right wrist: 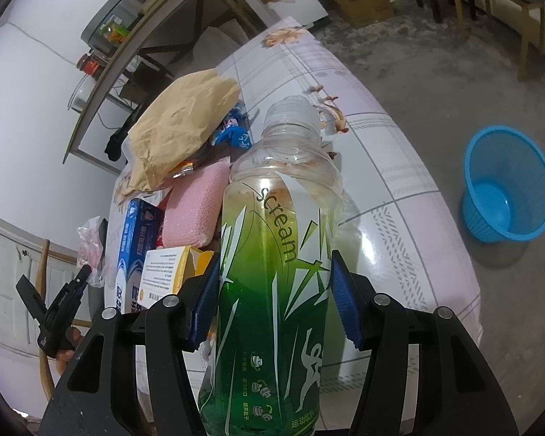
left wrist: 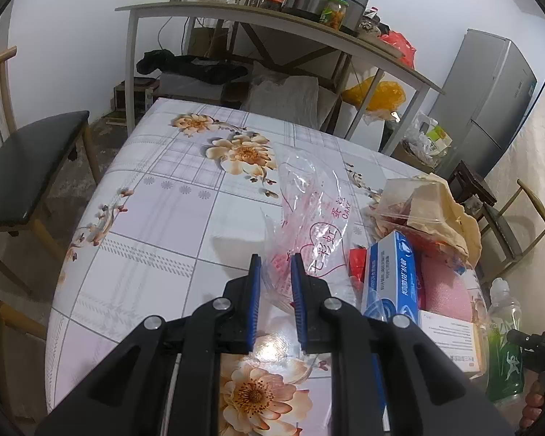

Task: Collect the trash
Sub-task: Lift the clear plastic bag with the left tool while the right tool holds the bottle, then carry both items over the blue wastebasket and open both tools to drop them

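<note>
The right gripper (right wrist: 272, 301) clamps the green drink bottle (right wrist: 272, 254) upright between its pads, the empty blue basket (right wrist: 508, 189) lying ahead-right on the floor, while the left gripper (left wrist: 275, 276) pinches the clear cake bag (left wrist: 309, 210).

Even, dim indoor light — tablecloth (left wrist: 156, 239) glare — fisheye-bent edges, sharp.

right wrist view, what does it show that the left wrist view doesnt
Only the right wrist view: the blue bin on the floor, and the right gripper shut on the bottle.
Only the left wrist view: the fridge, and the left gripper pinching the clear bag.
Both: the bottle, blue box, pink foam, brown paper, floral table.
</note>
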`<move>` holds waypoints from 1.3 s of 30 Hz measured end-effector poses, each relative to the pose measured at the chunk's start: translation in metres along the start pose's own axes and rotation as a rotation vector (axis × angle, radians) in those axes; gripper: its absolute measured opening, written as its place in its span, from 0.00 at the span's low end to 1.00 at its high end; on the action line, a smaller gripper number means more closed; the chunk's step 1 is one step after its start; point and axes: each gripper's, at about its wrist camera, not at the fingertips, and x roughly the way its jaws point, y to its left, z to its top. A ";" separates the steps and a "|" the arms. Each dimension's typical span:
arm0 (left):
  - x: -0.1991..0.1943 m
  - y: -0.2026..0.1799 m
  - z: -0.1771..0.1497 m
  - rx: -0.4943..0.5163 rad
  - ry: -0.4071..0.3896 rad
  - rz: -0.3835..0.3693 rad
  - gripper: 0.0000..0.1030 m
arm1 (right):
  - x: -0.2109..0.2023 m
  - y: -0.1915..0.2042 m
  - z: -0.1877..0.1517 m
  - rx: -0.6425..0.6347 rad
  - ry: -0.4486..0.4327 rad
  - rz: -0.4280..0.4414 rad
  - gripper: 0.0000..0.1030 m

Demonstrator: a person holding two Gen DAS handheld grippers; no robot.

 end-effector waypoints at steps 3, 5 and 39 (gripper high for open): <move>-0.002 0.000 -0.001 -0.004 -0.004 -0.002 0.15 | -0.001 0.000 0.000 0.005 -0.004 0.002 0.52; -0.005 -0.001 0.001 -0.007 -0.015 -0.004 0.15 | -0.003 0.001 -0.001 0.005 -0.008 0.001 0.52; -0.128 -0.113 0.035 0.173 -0.263 -0.195 0.15 | -0.080 -0.022 0.002 0.038 -0.198 0.136 0.52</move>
